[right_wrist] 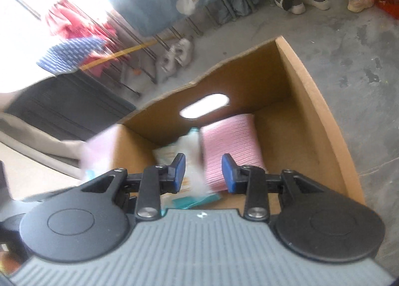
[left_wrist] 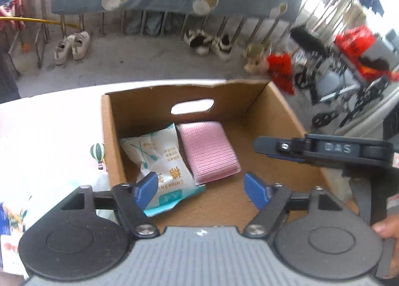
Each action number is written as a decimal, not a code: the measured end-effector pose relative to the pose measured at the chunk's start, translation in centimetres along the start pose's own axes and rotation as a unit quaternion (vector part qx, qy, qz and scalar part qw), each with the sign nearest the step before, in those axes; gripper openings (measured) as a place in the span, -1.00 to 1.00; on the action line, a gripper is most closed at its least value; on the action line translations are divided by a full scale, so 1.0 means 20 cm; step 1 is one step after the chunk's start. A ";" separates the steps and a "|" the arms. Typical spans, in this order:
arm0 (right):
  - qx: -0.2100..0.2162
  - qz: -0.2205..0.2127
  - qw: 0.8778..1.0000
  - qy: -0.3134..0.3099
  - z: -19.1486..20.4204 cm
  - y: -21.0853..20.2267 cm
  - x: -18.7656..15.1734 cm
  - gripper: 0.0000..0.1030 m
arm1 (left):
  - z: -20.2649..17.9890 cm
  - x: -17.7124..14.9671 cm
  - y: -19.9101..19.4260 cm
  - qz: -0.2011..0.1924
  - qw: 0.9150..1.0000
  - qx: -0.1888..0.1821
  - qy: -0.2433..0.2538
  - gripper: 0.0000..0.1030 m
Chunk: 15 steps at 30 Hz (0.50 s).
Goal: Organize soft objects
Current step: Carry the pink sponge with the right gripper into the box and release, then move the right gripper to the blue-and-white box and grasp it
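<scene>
nearest in the left wrist view, the left gripper [left_wrist: 200, 190] hangs over the near edge of the cardboard box [left_wrist: 109, 136], and its jaws stand wide apart with nothing between the blue pads. one pad overlaps the cotton swab packet [left_wrist: 165, 171] in the picture, but i cannot tell if it touches it. the right gripper [right_wrist: 203, 172] is also above the box; its jaws stand apart with a narrower gap and hold nothing.

inside the box, the cotton swab packet lies on the floor of the box at about 11 o'clock from the left gripper. the pink folded cloth [left_wrist: 208, 151] lies just beside it, at about 12 o'clock, and both rest near the far wall with the handle hole.

so two soft objects are already in the box, and i judge this part as done. at 9 o'clock, outside the box, some printed soft thing [left_wrist: 15, 211] lies on the tabletop [left_wrist: 49, 116], too blurred to name. it probably still waits. farther away, on the floor, stand shoes [left_wrist: 72, 48].
</scene>
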State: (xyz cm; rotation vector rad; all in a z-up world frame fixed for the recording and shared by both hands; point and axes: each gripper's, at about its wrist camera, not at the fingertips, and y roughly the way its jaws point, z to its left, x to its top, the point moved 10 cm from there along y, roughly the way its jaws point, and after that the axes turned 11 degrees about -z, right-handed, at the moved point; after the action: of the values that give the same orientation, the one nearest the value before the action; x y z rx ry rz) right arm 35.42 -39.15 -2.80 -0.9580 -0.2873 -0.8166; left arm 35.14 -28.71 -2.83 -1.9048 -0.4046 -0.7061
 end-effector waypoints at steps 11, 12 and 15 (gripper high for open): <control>0.079 -0.015 0.996 0.027 0.36 -0.53 -0.18 -0.08 | 0.11 -0.12 -0.70 -0.118 0.992 -0.020 -0.036 0.79; 0.081 -0.010 0.996 0.024 0.40 -0.55 -0.20 -0.08 | 0.15 -0.14 -0.76 -0.125 0.991 -0.013 -0.041 0.79; 0.093 0.008 0.996 0.007 0.55 -0.56 -0.29 -0.07 | 0.27 -0.20 -0.90 -0.143 0.988 0.006 -0.057 0.79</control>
State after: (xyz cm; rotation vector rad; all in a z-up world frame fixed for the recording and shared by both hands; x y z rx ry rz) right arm 24.74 -30.90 7.14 -0.7800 -0.3372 -0.7670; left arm 23.53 -16.04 5.75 -1.8994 -0.7642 -0.7812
